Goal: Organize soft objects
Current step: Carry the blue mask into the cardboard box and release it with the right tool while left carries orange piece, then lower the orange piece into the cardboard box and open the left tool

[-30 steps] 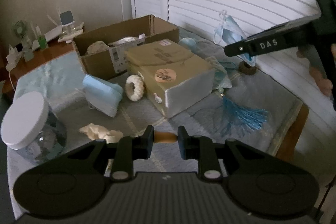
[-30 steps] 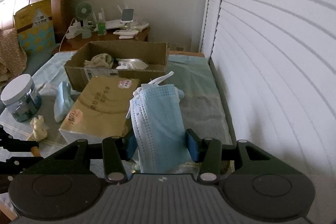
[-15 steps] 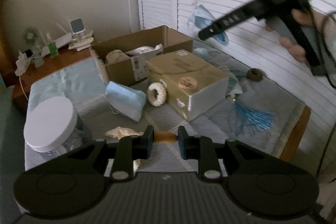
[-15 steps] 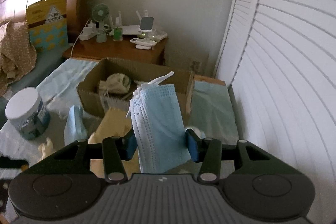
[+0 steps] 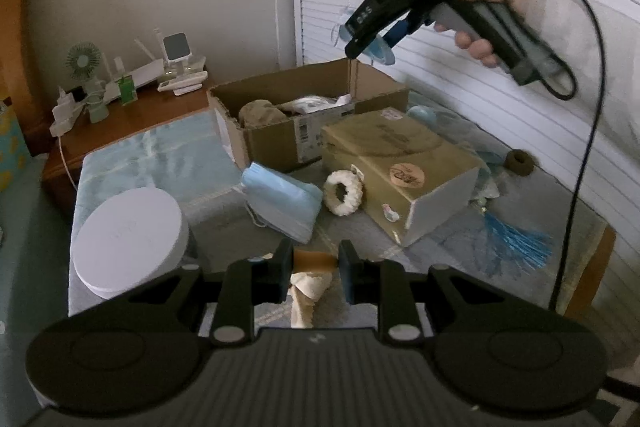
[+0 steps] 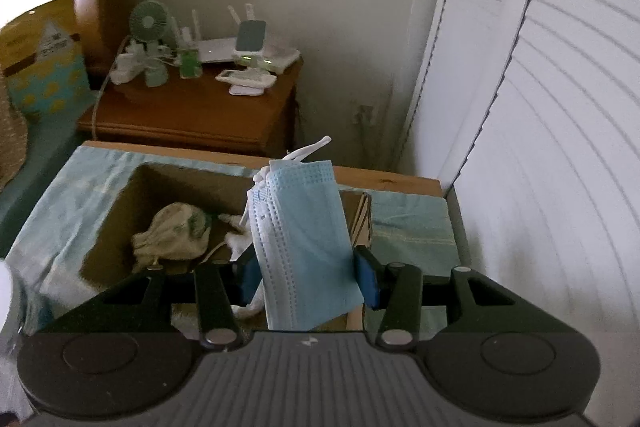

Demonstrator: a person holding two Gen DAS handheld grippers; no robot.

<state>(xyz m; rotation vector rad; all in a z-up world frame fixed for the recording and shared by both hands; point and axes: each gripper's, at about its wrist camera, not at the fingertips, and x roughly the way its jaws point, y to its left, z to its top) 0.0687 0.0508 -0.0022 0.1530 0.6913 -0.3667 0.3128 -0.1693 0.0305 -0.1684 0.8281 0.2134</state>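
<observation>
One face mask (image 6: pixel 304 247) hides the cardboard box (image 6: pixel 120 219) corner.

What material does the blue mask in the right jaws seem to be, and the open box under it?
The blue mask looks like thin non-woven fabric, matte: it has pleats, a dotted pressed edge and white ear loops. The open box looks like brown corrugated cardboard, dull and uncoated: its rim is torn and a printed label sits on its side. Neither can be confirmed by look alone.
</observation>
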